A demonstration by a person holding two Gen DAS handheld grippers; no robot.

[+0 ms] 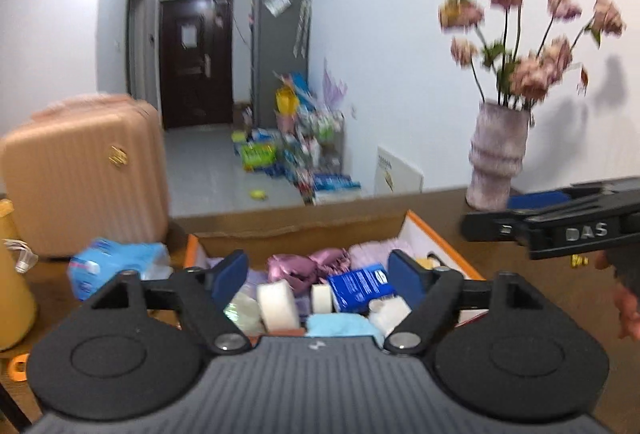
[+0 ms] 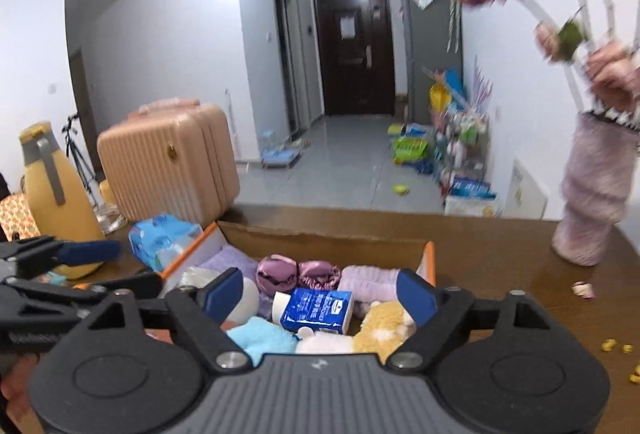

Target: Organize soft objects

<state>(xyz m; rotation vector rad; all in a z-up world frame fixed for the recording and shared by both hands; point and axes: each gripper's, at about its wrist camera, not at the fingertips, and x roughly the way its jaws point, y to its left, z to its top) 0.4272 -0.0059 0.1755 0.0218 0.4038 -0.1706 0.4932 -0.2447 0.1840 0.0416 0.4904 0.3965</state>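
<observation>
Both my claws, left claw (image 1: 318, 276) and right claw (image 2: 320, 296), gape empty above the cardboard box (image 2: 320, 240) at lower centre, where the soft objects (image 2: 298, 276) sit packed; only the tissue pack (image 1: 116, 260) waits on the table (image 2: 500, 258) at left.

White walls enclose a grey tiled floor (image 2: 340, 162) leading to a dark brown door (image 2: 352, 50). A grey cabinet (image 1: 278, 54) stands beside it; a pink suitcase (image 2: 168, 162) sits on the brown desk (image 2: 500, 266).
</observation>
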